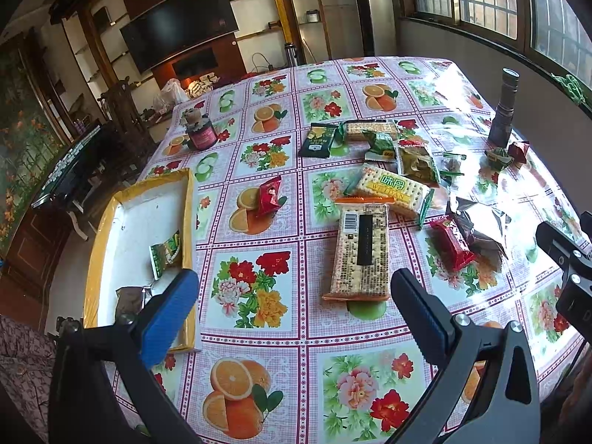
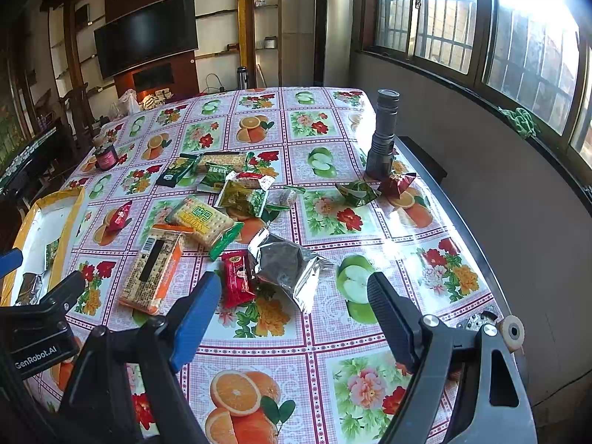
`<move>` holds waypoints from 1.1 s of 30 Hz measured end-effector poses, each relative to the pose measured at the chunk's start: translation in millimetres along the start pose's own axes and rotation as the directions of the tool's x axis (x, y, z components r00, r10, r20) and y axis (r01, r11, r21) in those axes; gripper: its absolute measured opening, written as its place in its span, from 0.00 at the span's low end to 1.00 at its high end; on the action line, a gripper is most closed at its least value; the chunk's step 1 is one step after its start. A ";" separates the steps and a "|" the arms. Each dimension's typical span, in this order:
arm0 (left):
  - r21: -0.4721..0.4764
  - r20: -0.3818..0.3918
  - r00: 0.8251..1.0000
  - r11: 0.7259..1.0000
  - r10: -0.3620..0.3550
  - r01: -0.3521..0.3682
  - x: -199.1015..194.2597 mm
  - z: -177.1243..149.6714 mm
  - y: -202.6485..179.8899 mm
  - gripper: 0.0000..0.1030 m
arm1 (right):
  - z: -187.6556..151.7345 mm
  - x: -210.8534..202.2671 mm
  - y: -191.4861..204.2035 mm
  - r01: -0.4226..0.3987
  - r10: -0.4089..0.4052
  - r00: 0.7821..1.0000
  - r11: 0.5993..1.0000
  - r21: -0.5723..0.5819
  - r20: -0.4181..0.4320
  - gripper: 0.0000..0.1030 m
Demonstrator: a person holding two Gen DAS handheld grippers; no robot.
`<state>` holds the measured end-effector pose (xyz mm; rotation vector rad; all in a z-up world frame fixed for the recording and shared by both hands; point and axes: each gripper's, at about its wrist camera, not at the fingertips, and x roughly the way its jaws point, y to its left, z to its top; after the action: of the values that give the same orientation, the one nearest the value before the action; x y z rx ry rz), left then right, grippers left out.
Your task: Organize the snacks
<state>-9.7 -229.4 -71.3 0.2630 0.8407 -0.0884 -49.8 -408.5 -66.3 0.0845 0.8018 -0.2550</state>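
Hovering released: left claw [image 1: 296, 310], right claw [image 2: 296, 307]; lying flat on surface [image 1: 296, 370], cracker pack [image 1: 360, 251], long axis pointing away.

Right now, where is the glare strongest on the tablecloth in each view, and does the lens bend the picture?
Left wrist view: sunlight washes out the tablecloth at its far right, near the flashlight. Right wrist view: a bright streak lies on the cloth right of the silver foil packet, and the window is overexposed. Both views: fisheye bending curves the table edges and window frames; the corners are dark.
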 end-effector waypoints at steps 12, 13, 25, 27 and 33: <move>0.001 0.000 1.000 1.000 -0.001 0.001 0.6 -0.3 -0.6 1.00 | -0.2 0.2 -1.2 -0.001 0.001 1.000 1.000 0.002 0.000 0.80; 0.001 0.000 1.000 1.000 0.000 0.000 0.8 -0.2 -0.6 1.00 | 0.0 0.3 -1.3 -0.001 0.001 1.000 1.000 0.003 0.000 0.80; 0.002 -0.001 1.000 1.000 0.001 -0.001 1.5 0.6 1.6 1.00 | -1.2 0.4 -2.2 0.002 -0.002 1.000 1.000 -0.001 -0.001 0.80; -0.002 -0.005 1.000 1.000 0.006 -0.006 2.2 0.4 0.5 1.00 | -1.6 1.2 -3.3 0.007 -0.007 1.000 1.000 -0.002 -0.004 0.80; 0.001 -0.007 0.999 0.999 0.039 -0.039 6.4 -2.6 -9.6 1.00 | -4.2 4.8 -11.1 0.006 -0.006 1.000 1.000 0.011 -0.010 0.80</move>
<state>-9.1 -237.8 -79.6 0.2810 0.8426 -0.0516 -52.4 -419.4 -72.5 0.0936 0.8111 -0.2648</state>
